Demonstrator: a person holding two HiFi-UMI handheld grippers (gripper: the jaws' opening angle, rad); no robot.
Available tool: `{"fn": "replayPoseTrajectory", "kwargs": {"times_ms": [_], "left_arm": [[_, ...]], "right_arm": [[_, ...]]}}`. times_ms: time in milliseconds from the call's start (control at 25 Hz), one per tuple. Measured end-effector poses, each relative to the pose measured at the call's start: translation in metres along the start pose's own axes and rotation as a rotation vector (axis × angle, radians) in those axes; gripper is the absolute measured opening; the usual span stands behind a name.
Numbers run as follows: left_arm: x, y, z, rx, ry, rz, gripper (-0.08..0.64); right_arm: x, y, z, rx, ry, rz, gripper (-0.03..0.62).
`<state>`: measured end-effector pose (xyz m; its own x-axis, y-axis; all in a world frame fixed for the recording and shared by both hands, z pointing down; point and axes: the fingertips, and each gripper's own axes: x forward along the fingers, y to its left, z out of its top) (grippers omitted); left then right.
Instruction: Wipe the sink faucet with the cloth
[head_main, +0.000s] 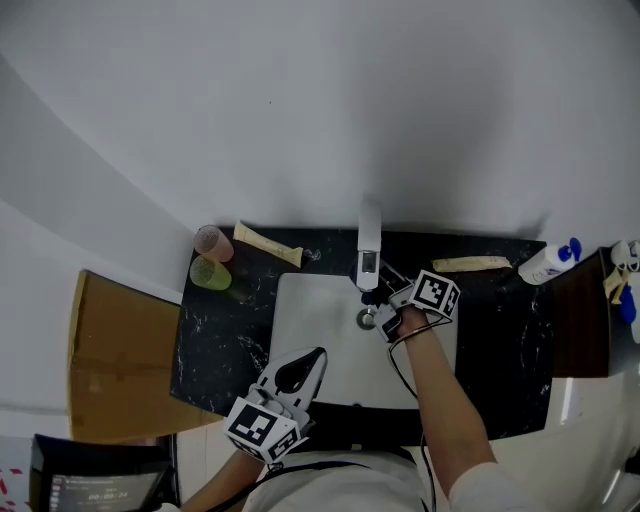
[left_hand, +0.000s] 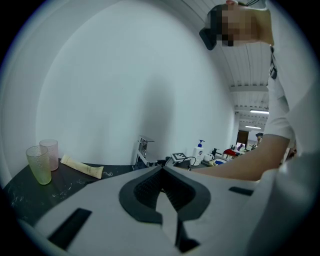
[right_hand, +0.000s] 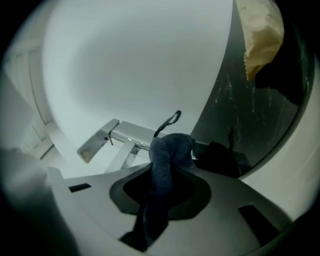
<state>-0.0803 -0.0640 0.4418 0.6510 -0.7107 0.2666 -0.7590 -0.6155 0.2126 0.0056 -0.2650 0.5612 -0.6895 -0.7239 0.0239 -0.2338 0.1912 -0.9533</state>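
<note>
Left gripper (head_main: 300, 374) closed, empty; right gripper (head_main: 388, 306) clamps cloth (right_hand: 167, 152) at faucet (head_main: 369, 240); two cups (head_main: 212, 243) beside sink (head_main: 310, 320).

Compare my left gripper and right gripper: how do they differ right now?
The right gripper is shut on the dark cloth; the left gripper is shut on nothing. The right gripper is at the faucet; the left gripper hangs over the near edge of the sink, apart from it. Both carry a marker cube.

head view: down on sink (head_main: 320, 320) | L gripper view: low over counter (left_hand: 60, 182) | R gripper view: near faucet (right_hand: 127, 134) | shared: faucet
</note>
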Motion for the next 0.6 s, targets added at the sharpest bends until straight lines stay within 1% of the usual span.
{"fn": "replayPoseTrajectory", "kwargs": {"times_ms": [80,120,200,320,360,440,480,520,600], "left_arm": [[-0.001,0.001,-0.001,-0.001,-0.003,0.000,-0.002],[-0.001,0.002,-0.001,-0.003,-0.003,0.001,-0.002],[-0.002,0.004,-0.003,-0.006,0.001,0.004,-0.002],[-0.001,0.003,-0.004,-0.008,0.004,0.003,-0.003],[-0.001,0.003,-0.004,-0.007,0.004,0.003,-0.002],[0.000,0.003,-0.003,-0.006,0.002,0.004,-0.002],[0.000,0.002,-0.002,-0.005,0.001,0.004,-0.002],[0.000,0.002,-0.002,-0.005,0.000,0.005,-0.002],[-0.001,0.003,-0.002,-0.004,-0.001,0.006,-0.002]], "right_arm": [[-0.005,0.016,0.009,0.006,-0.035,0.079,0.075],[-0.008,0.021,0.014,0.004,-0.057,0.105,0.069],[-0.012,0.019,0.020,0.000,-0.083,0.117,0.069],[-0.004,0.010,0.014,-0.005,-0.063,0.057,0.069],[-0.001,0.005,0.011,0.005,-0.055,0.019,0.069],[0.001,-0.008,0.002,0.016,-0.039,-0.090,0.069],[0.001,-0.014,-0.002,0.019,-0.032,-0.127,0.069],[0.000,-0.017,-0.005,0.028,-0.029,-0.138,0.069],[-0.002,-0.015,-0.004,0.048,-0.039,-0.108,0.069]]}}
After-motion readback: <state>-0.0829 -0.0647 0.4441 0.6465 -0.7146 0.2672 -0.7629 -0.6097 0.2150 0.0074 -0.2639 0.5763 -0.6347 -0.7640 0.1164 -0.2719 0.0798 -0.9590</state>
